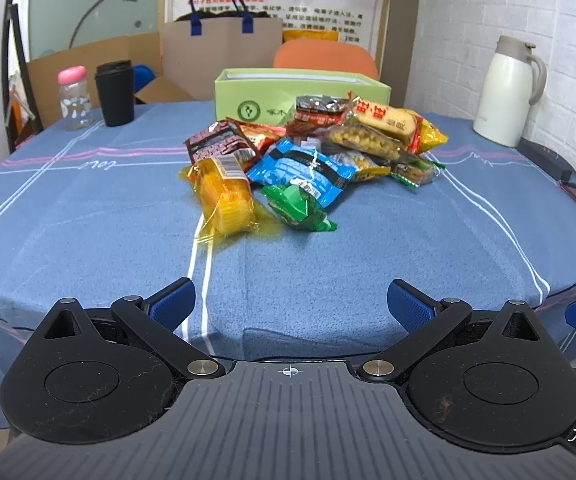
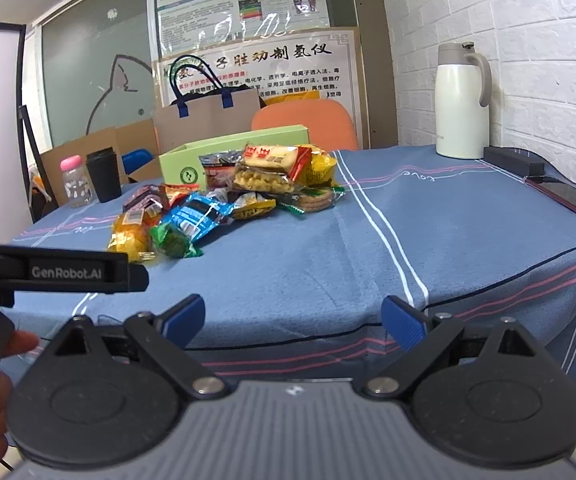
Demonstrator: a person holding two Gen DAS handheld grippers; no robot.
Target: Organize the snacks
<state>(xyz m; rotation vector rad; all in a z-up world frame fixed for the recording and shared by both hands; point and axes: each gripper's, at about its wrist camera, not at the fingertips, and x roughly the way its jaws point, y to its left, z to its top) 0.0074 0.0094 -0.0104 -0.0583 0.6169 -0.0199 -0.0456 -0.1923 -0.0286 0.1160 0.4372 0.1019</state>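
Note:
A heap of several wrapped snacks [image 1: 311, 152] [image 2: 228, 200] lies mid-table on the blue cloth: a yellow cake pack [image 1: 224, 196], a green packet [image 1: 297, 208], a blue packet [image 1: 299, 170] and red and yellow bags behind. Just beyond stands an open green box [image 1: 299, 94] [image 2: 232, 148]. My left gripper [image 1: 291, 304] hovers over the near table edge, open and empty, well short of the heap. My right gripper [image 2: 292, 322] is open and empty too, off the table's front edge, with the heap far ahead on its left.
A pink-capped bottle [image 1: 74, 98] and black cup [image 1: 114, 92] stand far left. A white jug [image 1: 505, 94] [image 2: 459, 104], a black box [image 2: 513, 160] and a phone [image 2: 563, 198] sit along the right side. Paper bag [image 1: 220, 44] and orange chair [image 1: 325, 58] behind.

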